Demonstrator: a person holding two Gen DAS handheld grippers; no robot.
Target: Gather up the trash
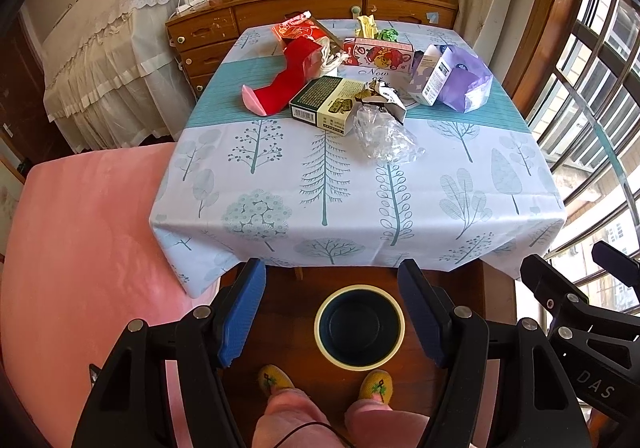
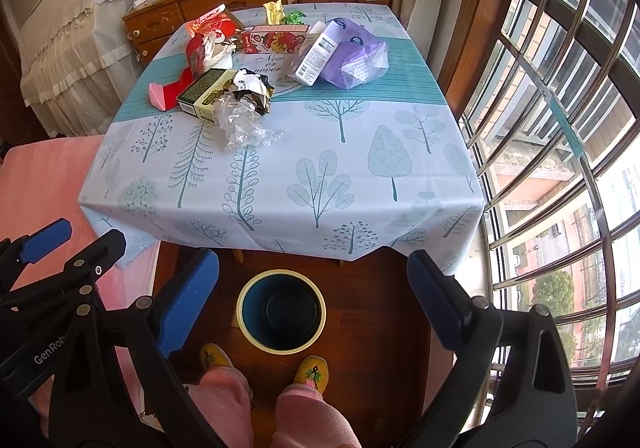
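Note:
Trash lies on the far half of the table [image 1: 360, 208]: a clear crumpled plastic bag [image 1: 384, 134] [image 2: 244, 124], a green-and-cream box [image 1: 324, 104] [image 2: 202, 90], a crumpled foil wrapper [image 1: 380, 96] [image 2: 252, 88], a red sock-shaped wrapper [image 1: 284, 84], a red cartoon box [image 1: 380, 54] [image 2: 276, 38] and purple packs [image 1: 460, 78] [image 2: 352, 60]. An empty dark bin [image 1: 359, 324] [image 2: 281, 310] stands on the floor before the table. My left gripper [image 1: 332, 312] and right gripper [image 2: 312, 300] are both open and empty, held above the bin.
A pink cushioned seat [image 1: 80, 248] is left of the table. A wooden dresser [image 1: 312, 4] stands behind it, a barred window [image 2: 560, 128] to the right. The person's feet in yellow slippers [image 1: 276, 380] stand by the bin.

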